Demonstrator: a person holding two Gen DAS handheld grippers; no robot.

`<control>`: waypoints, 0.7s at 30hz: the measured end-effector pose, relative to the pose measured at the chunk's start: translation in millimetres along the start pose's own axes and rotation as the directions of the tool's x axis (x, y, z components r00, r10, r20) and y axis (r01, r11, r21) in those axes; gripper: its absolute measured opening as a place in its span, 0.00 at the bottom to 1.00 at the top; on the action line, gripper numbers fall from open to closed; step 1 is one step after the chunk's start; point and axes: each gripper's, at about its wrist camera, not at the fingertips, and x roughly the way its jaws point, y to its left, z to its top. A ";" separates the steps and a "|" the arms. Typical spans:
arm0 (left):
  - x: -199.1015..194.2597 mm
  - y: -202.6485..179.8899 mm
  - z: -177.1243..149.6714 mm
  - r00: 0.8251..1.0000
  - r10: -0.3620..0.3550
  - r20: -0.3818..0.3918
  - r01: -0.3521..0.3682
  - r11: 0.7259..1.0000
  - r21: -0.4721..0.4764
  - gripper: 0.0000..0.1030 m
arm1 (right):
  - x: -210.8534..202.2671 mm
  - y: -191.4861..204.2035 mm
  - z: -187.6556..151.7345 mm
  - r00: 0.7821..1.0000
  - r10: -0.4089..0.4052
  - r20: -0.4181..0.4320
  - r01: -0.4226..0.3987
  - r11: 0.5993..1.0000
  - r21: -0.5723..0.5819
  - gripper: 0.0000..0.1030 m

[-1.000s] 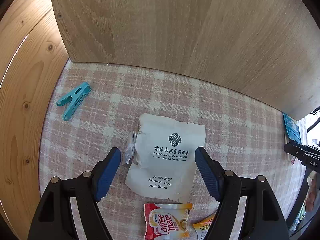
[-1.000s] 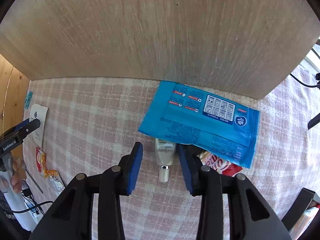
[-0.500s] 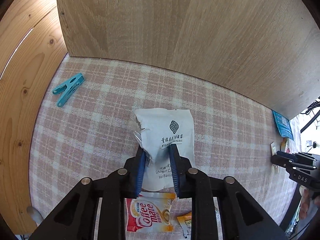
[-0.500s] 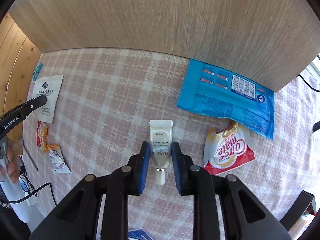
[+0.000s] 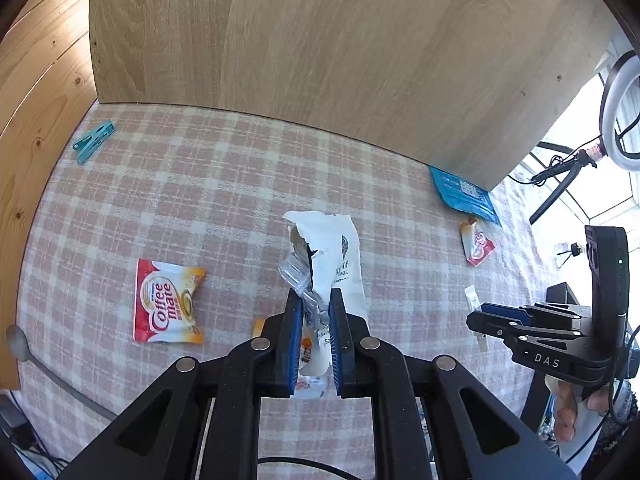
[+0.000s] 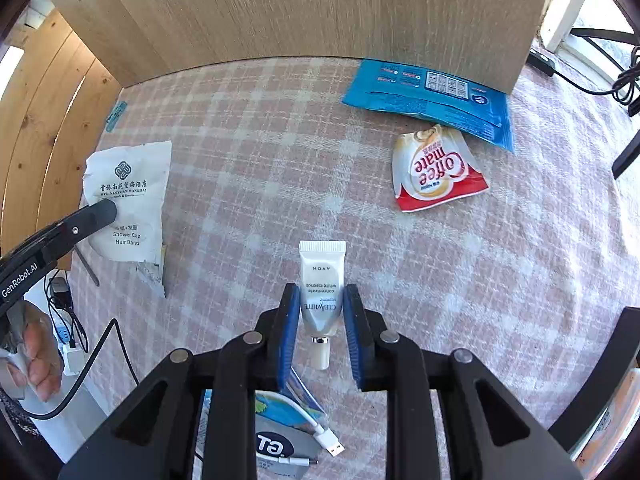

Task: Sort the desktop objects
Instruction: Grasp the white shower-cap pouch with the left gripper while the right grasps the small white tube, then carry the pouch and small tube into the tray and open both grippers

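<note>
Tablecloth (image 5: 224, 200) — pink and cream plaid.
Back panel (image 5: 320, 48) — pale wood grain; side wall (image 5: 36, 80) — warmer orange-brown pine with knots.
Clothes peg (image 5: 93, 146) — teal.
Shower cap packet (image 6: 127, 196) — white, dark grey logo and lettering.
Coffee mate sachet (image 5: 168, 302) — red, white and orange, white script; a second sachet (image 6: 434, 168), red and white with tan.
Wipes pack (image 6: 430, 94) — bright blue, white and red print.
Tube (image 6: 322, 284) — silvery white, grey lettering, cream cap.
Left gripper (image 5: 313, 336) and right gripper (image 6: 322, 328) — black frames, blue pads.
</note>
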 end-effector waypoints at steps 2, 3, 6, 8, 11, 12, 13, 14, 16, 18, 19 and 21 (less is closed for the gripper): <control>-9.0 -21.4 0.6 1.000 -0.010 0.008 0.010 1.000 0.011 0.11 | -15.3 -4.5 -10.9 1.000 0.012 0.020 -0.012 1.000 0.007 0.21; -14.3 -29.4 -3.5 1.000 -0.012 0.012 0.012 1.000 0.019 0.11 | -23.2 -6.9 -17.6 0.999 0.017 0.032 -0.017 1.000 0.012 0.21; -39.4 -50.4 -15.1 0.999 -0.027 0.027 0.026 0.998 0.054 0.11 | -48.1 -29.1 -52.4 0.997 0.027 0.067 -0.028 0.999 0.026 0.21; -47.7 -70.4 -22.0 0.999 -0.042 0.033 0.039 0.996 0.082 0.11 | -56.9 -42.1 -67.8 0.996 0.029 0.085 -0.032 0.999 0.038 0.21; -55.2 -102.9 -34.6 0.998 -0.055 0.037 0.050 0.990 0.134 0.11 | -75.0 -66.9 -84.1 0.993 0.030 0.112 -0.037 0.998 0.058 0.21; -58.9 -114.3 -38.7 0.997 -0.062 0.036 0.056 0.987 0.151 0.11 | -81.7 -74.5 -90.5 0.992 0.029 0.122 -0.037 0.997 0.064 0.21; -60.4 -125.5 -42.8 0.997 -0.069 0.034 0.063 0.984 0.166 0.11 | -88.5 -80.7 -98.7 0.991 0.026 0.131 -0.035 0.997 0.069 0.21; -60.0 -139.0 -47.0 0.996 -0.079 0.031 0.072 0.981 0.182 0.11 | -94.9 -88.3 -106.4 0.990 0.023 0.140 -0.034 0.996 0.077 0.21; -65.6 -164.1 -57.0 0.994 -0.102 0.027 0.093 0.971 0.219 0.11 | -105.1 -104.6 -122.1 0.987 0.016 0.157 -0.032 0.995 0.096 0.21; -69.1 -190.5 -67.0 0.992 -0.121 0.023 0.111 0.960 0.256 0.11 | -119.9 -125.6 -139.2 0.985 0.004 0.173 -0.025 0.992 0.120 0.21; -69.5 -203.4 -71.9 0.991 -0.132 0.020 0.122 0.954 0.272 0.11 | -133.1 -149.8 -155.5 0.982 -0.009 0.187 -0.019 0.989 0.148 0.21; -67.5 -231.3 -82.9 0.987 -0.159 0.010 0.149 0.941 0.303 0.11 | -137.5 -160.7 -162.2 0.981 -0.021 0.192 -0.010 0.987 0.162 0.21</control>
